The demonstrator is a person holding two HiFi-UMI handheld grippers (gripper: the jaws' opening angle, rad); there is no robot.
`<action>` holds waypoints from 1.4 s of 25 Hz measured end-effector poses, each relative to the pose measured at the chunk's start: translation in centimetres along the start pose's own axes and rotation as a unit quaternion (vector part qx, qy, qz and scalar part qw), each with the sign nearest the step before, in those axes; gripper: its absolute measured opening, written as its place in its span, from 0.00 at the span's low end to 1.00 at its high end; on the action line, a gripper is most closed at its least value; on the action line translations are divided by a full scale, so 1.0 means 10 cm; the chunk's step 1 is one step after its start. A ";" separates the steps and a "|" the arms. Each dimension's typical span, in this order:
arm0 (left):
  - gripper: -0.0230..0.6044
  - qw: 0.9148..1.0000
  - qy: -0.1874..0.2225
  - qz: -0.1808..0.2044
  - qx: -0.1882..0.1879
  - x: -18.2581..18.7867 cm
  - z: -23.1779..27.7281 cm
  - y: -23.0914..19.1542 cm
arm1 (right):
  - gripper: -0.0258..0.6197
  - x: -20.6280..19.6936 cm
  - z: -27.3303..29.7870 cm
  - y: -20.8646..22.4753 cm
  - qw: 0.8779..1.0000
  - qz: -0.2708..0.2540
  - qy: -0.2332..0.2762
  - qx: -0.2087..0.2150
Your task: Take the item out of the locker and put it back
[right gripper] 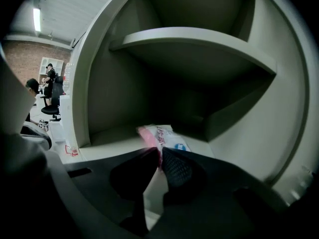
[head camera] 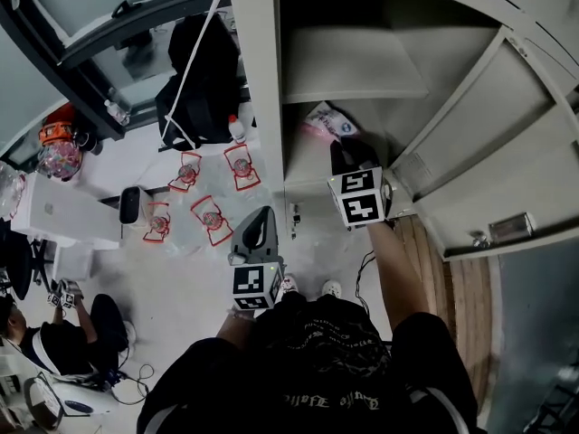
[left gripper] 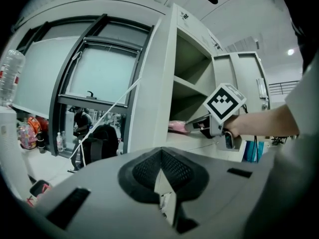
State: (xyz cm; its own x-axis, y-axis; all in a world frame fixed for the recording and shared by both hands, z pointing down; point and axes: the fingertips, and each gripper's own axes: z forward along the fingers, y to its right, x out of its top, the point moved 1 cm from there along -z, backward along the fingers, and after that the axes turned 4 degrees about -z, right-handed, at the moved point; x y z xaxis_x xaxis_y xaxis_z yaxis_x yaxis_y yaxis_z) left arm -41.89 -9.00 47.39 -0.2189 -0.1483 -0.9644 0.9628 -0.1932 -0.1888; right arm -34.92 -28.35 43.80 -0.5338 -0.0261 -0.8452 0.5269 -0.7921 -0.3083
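Observation:
A pink and white packet (head camera: 327, 122) lies on the lower shelf of the open grey locker (head camera: 262, 80). My right gripper (head camera: 344, 147) reaches into that compartment. In the right gripper view its pads (right gripper: 177, 168) pinch the packet's (right gripper: 167, 136) near pink edge, so the right gripper (right gripper: 159, 153) is shut on it. The left gripper view shows the same from the side: the packet (left gripper: 177, 126) in front of the right gripper (left gripper: 199, 126). My left gripper (head camera: 261, 217) hangs outside the locker, left of its side wall. It (left gripper: 160, 153) is shut and holds nothing.
The locker door (head camera: 493, 152) stands swung open at the right. An upper shelf (head camera: 353, 66) sits above the packet. Several red-framed bags (head camera: 213, 215) lie on the floor at the left, by a black backpack (head camera: 204, 70). A person (head camera: 63, 337) sits at lower left.

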 end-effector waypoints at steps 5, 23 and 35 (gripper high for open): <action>0.05 1.000 0.007 0.007 -0.023 0.05 0.07 0.06 | 0.09 0.02 -0.14 -0.02 1.000 -0.001 0.008 -0.009; 0.05 0.998 0.033 0.013 -0.052 0.14 0.06 0.53 | 0.09 -0.03 -0.99 -0.16 0.999 0.009 0.038 -0.011; 0.05 0.999 0.038 0.014 -0.021 0.05 -0.21 1.00 | 0.09 -0.35 -1.59 -0.23 0.998 0.009 0.051 0.025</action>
State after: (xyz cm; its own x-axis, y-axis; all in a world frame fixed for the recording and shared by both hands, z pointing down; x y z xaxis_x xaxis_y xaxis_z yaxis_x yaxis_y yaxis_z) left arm -32.06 -9.00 44.59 -0.1806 -0.0797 -0.9803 0.9745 -0.1491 -0.1675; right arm -23.72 -16.76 40.47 -0.4535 0.0186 -0.8911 0.5006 -0.8219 -0.2719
